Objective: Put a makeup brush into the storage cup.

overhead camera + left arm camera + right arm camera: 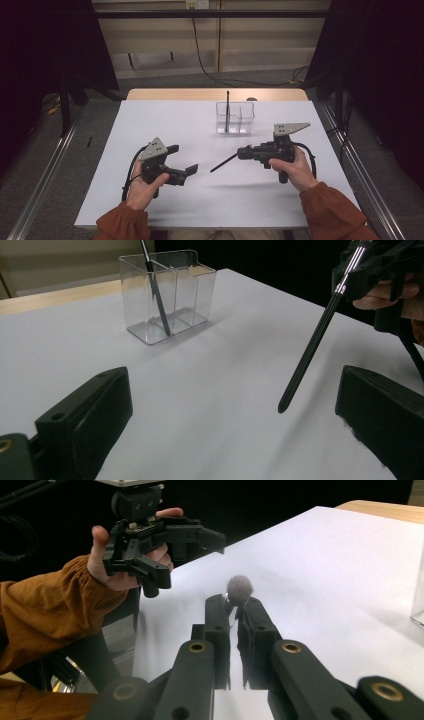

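Observation:
My right gripper point(242, 152) point(235, 607) is shut on a thin black brush point(224, 163) point(312, 345), which sticks out past the jaws, slanting down toward the table. In the right gripper view its far end is a blurred grey knob point(240, 589). My left gripper point(184, 159) point(230, 430) hovers at the left with jaws wide open and nothing between them; the brush's tip hangs just ahead of its gap. A clear divided holder point(235, 120) point(170, 295) stands at the back middle with another black brush point(227, 110) point(155, 290) upright in it.
A white sheet point(150, 125) covers the table, with a wooden strip point(170, 94) along its far edge. Metal rails point(45, 175) run along both sides on the grey floor. Dark curtains and a cable hang behind.

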Demonstrator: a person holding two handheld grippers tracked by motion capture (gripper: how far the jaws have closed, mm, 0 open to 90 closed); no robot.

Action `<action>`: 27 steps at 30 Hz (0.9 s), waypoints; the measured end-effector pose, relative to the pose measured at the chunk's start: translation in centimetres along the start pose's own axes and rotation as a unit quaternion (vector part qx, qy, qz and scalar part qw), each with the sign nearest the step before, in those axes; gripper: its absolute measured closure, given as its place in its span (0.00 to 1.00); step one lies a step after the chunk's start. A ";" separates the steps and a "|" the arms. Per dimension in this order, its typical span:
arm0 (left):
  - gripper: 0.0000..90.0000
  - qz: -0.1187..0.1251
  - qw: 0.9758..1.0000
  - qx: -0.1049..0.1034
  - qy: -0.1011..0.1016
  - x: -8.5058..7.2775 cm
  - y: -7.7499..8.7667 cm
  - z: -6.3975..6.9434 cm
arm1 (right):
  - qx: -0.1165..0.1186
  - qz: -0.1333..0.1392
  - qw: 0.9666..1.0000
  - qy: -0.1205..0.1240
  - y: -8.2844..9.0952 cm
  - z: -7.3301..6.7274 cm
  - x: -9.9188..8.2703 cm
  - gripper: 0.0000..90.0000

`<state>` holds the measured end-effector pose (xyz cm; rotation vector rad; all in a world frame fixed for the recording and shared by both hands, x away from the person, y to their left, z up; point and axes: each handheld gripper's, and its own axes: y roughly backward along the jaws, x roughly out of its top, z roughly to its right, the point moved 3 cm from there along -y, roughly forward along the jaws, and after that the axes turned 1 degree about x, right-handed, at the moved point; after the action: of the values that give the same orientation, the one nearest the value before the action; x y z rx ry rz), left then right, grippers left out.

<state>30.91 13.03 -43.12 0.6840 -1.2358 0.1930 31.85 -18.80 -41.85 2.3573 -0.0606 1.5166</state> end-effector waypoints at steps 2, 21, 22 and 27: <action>0.02 0.008 1.000 0.003 -0.001 0.1 0.5 0.0 | -0.002 0.001 1.000 -0.002 0.1 0.1 0.1 0.93; 0.02 0.058 0.995 0.080 0.002 -1.7 5.2 -1.5 | -0.029 -0.012 0.999 -0.004 0.5 0.7 0.1 0.93; 0.02 0.058 0.995 0.084 0.002 -1.8 5.4 -1.6 | -0.031 -0.013 0.999 -0.003 0.6 0.7 0.1 0.93; 0.02 0.065 0.994 0.093 0.002 -2.6 6.5 -2.1 | -0.042 -0.017 0.999 0.002 0.7 0.9 0.4 0.93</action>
<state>28.47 19.94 -43.40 0.7648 -1.2697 0.4213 32.63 -19.70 -41.64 2.2782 -0.0802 1.4740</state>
